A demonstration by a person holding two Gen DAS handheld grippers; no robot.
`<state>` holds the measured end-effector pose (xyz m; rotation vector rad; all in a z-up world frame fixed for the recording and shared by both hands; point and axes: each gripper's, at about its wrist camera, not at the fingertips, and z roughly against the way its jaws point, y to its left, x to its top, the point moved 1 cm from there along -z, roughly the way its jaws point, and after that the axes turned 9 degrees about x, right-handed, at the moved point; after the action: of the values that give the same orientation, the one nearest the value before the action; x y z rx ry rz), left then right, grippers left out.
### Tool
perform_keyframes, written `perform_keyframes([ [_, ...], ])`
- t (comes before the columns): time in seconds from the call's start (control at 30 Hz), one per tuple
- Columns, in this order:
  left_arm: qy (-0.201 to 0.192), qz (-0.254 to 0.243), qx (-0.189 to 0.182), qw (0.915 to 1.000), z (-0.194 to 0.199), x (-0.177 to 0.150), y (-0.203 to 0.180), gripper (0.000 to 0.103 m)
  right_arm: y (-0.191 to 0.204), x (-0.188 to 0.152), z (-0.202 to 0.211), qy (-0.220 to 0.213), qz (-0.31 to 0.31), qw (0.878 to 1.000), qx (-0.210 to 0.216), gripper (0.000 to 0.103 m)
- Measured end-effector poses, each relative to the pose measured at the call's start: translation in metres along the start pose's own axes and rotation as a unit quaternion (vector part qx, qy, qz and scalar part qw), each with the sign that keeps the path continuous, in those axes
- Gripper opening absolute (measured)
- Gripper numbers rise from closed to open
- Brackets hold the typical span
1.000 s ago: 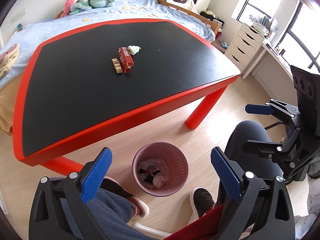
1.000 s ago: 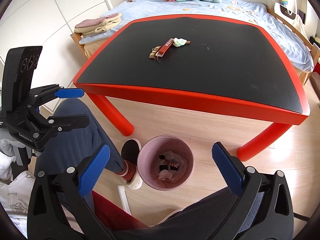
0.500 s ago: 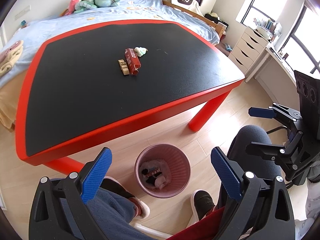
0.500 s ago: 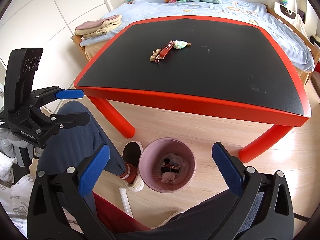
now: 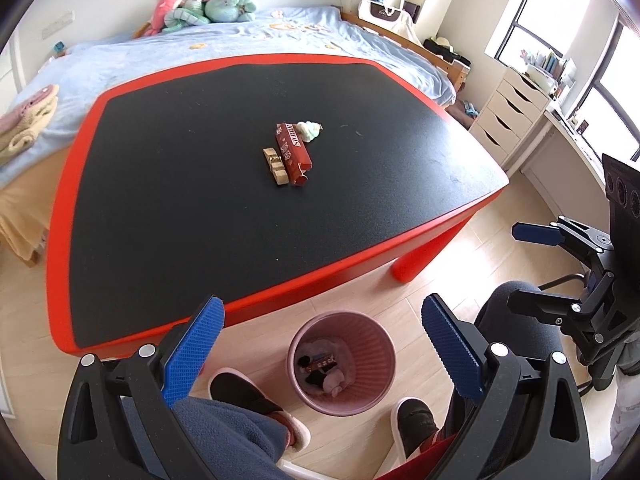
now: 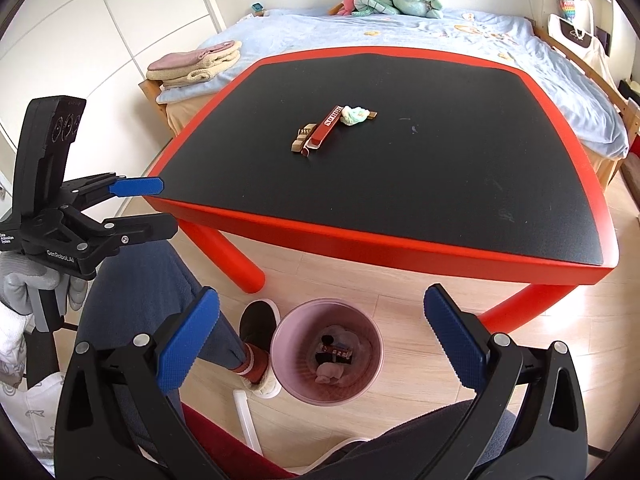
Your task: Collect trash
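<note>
Both claws hang spread apart and empty low in the frame: my left claw (image 5: 322,354) and my right claw (image 6: 322,344), each above the pink bin (image 5: 342,363) on the floor. At the table's (image 5: 180,220) centre lie the red wrapper (image 5: 293,153), tan wrapper (image 5: 275,166) and pale crumpled scrap (image 5: 309,130).

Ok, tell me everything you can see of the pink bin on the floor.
The bin is a small round pink basket with ribbed walls, plastic by its look, standing upright and open on the pale wood floor just in front of the red-edged table, between the person's two slippered feet. It already holds some trash: a dark wrapper and pale crumpled pieces. Nothing grips it; both grippers are open and empty.
</note>
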<state>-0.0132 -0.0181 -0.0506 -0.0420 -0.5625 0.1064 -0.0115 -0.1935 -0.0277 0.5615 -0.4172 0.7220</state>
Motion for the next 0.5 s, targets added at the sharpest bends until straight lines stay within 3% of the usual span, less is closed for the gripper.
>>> perform_keyframes([
  [0.5,0.007,0.011,0.027,0.9996,-0.037,0.050,0.023,0.095,-0.023,0.061,-0.025,-0.007,0.013,1.000,-0.010,0.100],
])
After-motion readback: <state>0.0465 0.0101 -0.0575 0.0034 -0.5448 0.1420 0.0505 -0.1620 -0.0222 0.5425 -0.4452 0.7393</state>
